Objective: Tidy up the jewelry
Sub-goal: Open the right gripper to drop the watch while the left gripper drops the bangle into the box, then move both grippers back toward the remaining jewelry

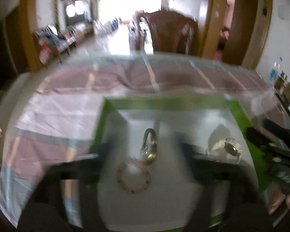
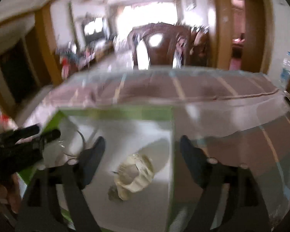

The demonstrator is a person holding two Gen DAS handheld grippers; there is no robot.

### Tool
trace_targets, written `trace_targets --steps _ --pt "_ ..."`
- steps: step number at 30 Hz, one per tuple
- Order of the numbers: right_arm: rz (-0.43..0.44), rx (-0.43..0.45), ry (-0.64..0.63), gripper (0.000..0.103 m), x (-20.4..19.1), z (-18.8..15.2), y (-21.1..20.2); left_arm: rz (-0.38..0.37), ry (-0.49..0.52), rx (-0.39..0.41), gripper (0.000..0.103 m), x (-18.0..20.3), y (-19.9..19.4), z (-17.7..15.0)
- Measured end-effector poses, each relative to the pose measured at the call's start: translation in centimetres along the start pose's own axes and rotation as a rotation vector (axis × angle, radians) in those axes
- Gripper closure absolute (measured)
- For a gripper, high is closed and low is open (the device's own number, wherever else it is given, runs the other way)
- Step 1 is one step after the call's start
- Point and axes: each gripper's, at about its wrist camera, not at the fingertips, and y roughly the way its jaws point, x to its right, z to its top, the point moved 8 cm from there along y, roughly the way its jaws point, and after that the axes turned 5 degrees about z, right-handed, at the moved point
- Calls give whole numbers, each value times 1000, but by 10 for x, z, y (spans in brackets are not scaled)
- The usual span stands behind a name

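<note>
In the left wrist view, the left claw (image 1: 145, 150) stands apart over the green-edged white tray (image 1: 164, 104) on the desk (image 1: 48, 116). A silver bangle (image 1: 149, 147) and a pink bead bracelet (image 1: 133, 177) lie between its fingers, untouched; a white bracelet (image 1: 227, 149) lies to its right.

In the right wrist view, the right claw (image 2: 142, 145) is apart too, the white bracelet (image 2: 134, 176) lying between its fingers, unclamped, near the tray's right edge.

Both wrist views look steeply down, close (and blurred), sharing the green-edged tray (image 1: 164, 104) and white bracelet (image 2: 134, 176).
</note>
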Motion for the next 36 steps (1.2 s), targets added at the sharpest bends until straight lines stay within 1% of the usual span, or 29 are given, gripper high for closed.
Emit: trace_targets --steps 1,2,3,4,5,6,7,9,10,12,14,15,16,18,20,22,24,27,29,32,36 --pt "21 28 9 21 -1 3 -13 8 -4 50 12 -2 -13 5" --pt "49 70 15 19 -3 8 -36 4 3 111 11 -4 -36 10" --pt "64 105 18 15 -5 11 -54 1 14 147 10 -6 -57 12" --pt "80 175 19 13 -8 15 -89 2 18 176 9 -8 -74 13" --pt "90 228 15 7 -10 17 -116 3 16 239 7 -14 -107 12" --pt "96 263 8 4 -13 16 -136 3 7 284 4 -18 -129 10" --pt "106 313 -6 4 -17 13 -167 -2 -11 346 4 -25 -163 1" --pt "111 382 -35 4 -23 -3 -221 -15 -28 411 4 -34 -205 -16" --pt "111 395 -47 4 -25 -11 -238 -20 -36 432 4 -38 -224 -28" --pt "93 421 -82 4 -31 -38 -275 -20 -53 464 4 -46 -260 -63" --pt "70 422 -106 4 -35 -63 -294 -17 -72 473 4 -51 -280 -93" --pt "69 419 -114 4 -38 -73 -299 -24 -80 467 4 -53 -287 -110" --pt "62 415 -124 4 -41 -90 -306 -22 -85 461 4 -54 -292 -121" --pt "39 410 -119 4 -39 -113 -314 -4 -110 442 4 -57 -299 -149" --pt "43 398 -103 4 -38 -133 -318 5 -123 411 4 -56 -300 -173" --pt "44 386 -92 4 -38 -150 -317 -9 -129 379 4 -51 -298 -194" --pt "37 364 -101 4 -39 -161 -313 -17 -109 355 4 -47 -298 -211" --pt "36 326 -98 4 -38 -176 -310 -20 -79 325 4 -41 -295 -225" --pt "39 322 -100 4 -39 -182 -311 -30 -62 312 4 -37 -297 -233" --pt "42 316 -103 4 -43 -187 -312 -46 -43 300 4 -29 -296 -238" --pt "45 319 -101 4 -45 -188 -314 -49 -26 298 4 -26 -297 -237"
